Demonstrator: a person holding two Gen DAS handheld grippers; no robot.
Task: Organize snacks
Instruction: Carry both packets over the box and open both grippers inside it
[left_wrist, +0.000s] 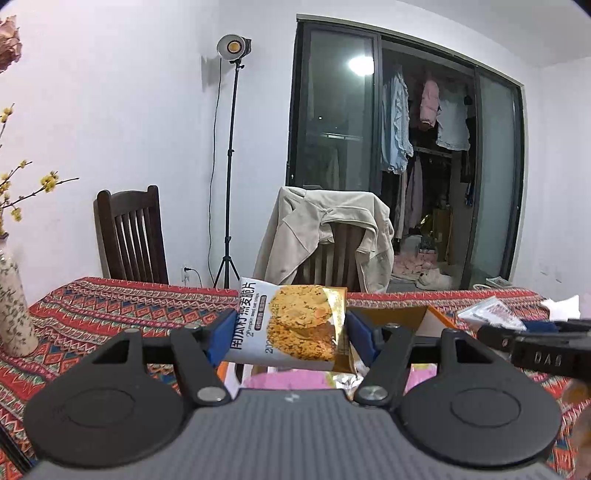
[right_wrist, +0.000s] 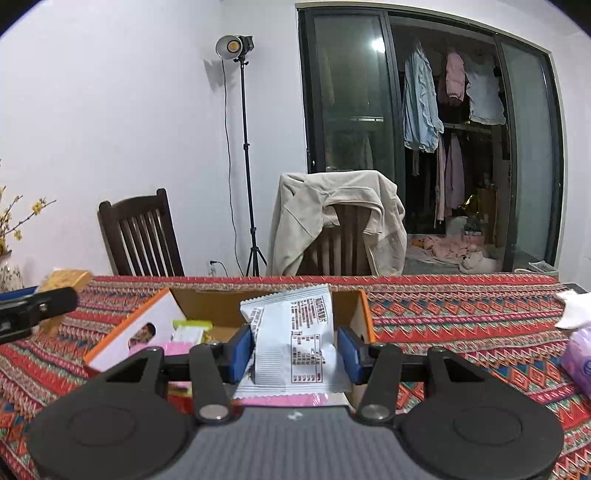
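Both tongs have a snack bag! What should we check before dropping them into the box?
1. Left tongs pinching the oat crisp packet: ok, both pads touch it.
2. Right tongs pinching the white packet: cannot tell, a gap shows at the right pad.
3. Cardboard box open on top: ok.
4. Room left in the box: cannot tell, snacks already lie inside.
5. White packet over the box: ok.
6. Two tongs apart from each other: ok.

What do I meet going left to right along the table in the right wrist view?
Left hand-held gripper → orange-edged cardboard box → white snack packet between the right hand-held gripper's fingers → bare patterned tablecloth → purple packet at the edge.
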